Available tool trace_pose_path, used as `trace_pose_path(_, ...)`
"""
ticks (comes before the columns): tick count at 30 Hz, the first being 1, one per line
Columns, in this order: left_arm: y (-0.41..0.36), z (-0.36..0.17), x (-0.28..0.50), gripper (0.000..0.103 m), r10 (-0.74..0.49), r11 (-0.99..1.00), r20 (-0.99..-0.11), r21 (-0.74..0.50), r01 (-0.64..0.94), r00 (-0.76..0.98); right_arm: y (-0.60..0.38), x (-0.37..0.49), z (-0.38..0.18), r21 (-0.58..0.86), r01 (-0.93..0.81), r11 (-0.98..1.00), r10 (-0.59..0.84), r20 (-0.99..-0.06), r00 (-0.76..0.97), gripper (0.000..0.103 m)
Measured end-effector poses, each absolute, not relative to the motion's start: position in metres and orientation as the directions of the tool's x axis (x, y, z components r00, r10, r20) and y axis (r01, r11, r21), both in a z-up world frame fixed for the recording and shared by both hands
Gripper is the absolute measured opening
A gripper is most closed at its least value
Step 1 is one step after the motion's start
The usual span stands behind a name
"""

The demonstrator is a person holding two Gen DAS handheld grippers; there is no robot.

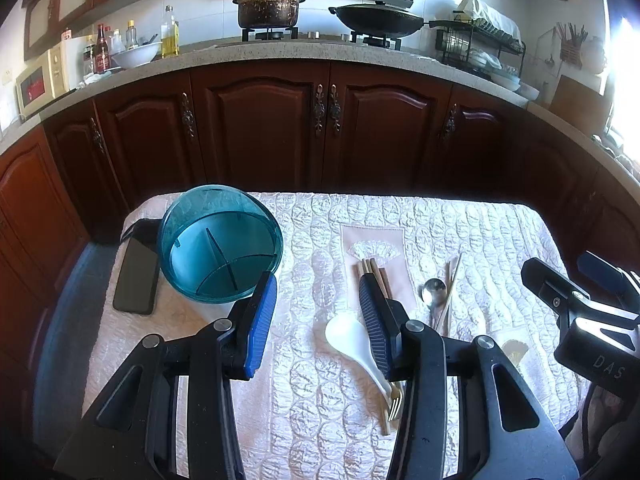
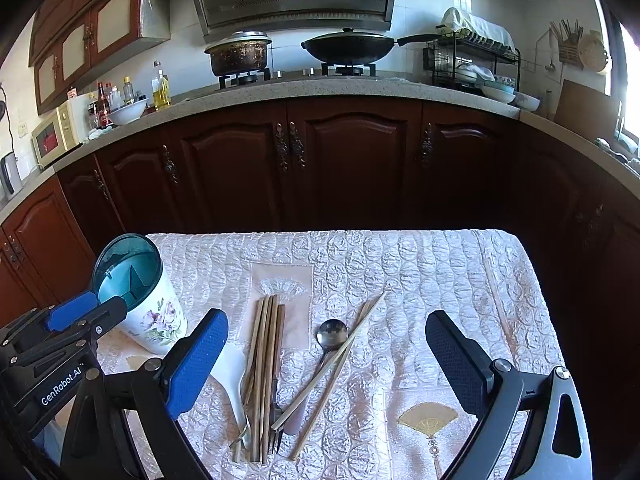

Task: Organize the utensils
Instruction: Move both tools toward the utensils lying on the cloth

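A: Left wrist view, nearest first: the left tool (image 1: 316,312) hangs over the quilted cloth on the table (image 1: 500,240), jaws spread apart and nothing between the pads.

B: And the right one?

A: From its own camera the right tool (image 2: 324,364) is spread wide too, gripping nothing. It sits above the loose utensils without touching them.

B: What lies under it?

A: A bundle of wooden chopsticks (image 2: 264,364) runs lengthwise near the cloth's middle. A fork (image 2: 275,404) lies just beside them, tines toward the camera. A white spoon (image 2: 232,376) is on their left, partly hidden behind the blue pad. To the right a metal spoon (image 2: 332,334) lies with its bowl away from the camera, and two more single chopsticks (image 2: 340,356) cross over its handle at a slant.

B: Same layout from the left side?

A: Yes. The white spoon (image 1: 352,340) shows just inside the right pad, the metal spoon (image 1: 432,290) farther right.

B: Where is the holder?

A: The utensil holder (image 2: 154,316), white with a flower print and a teal divided inside, stands at the cloth's left, well apart from the utensils. Its compartments (image 1: 216,252) look empty. A dark phone (image 1: 136,276) lies flat just to its left.

B: Beyond that?

A: Dark wooden cabinets (image 1: 260,128), then a pot (image 1: 268,6) and a wok (image 1: 376,20) on the stove.
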State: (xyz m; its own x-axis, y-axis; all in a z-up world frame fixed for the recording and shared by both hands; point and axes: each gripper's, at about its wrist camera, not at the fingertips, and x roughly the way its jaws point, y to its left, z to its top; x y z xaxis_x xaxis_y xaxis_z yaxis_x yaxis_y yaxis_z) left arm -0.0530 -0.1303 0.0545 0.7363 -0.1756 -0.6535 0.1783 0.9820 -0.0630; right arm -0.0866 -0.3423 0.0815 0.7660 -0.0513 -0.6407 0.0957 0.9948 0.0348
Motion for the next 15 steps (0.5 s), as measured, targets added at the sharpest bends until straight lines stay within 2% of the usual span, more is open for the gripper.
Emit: trace_pose_path(15,-0.1272,0.0488,-0.0507,0.042,-0.179,0.982,-0.665,-0.072,0.176,0.725,-0.3453,-0.0825,0.0749,0.036,0.107,0.994,-0.057,-0.657,0.752,0.099)
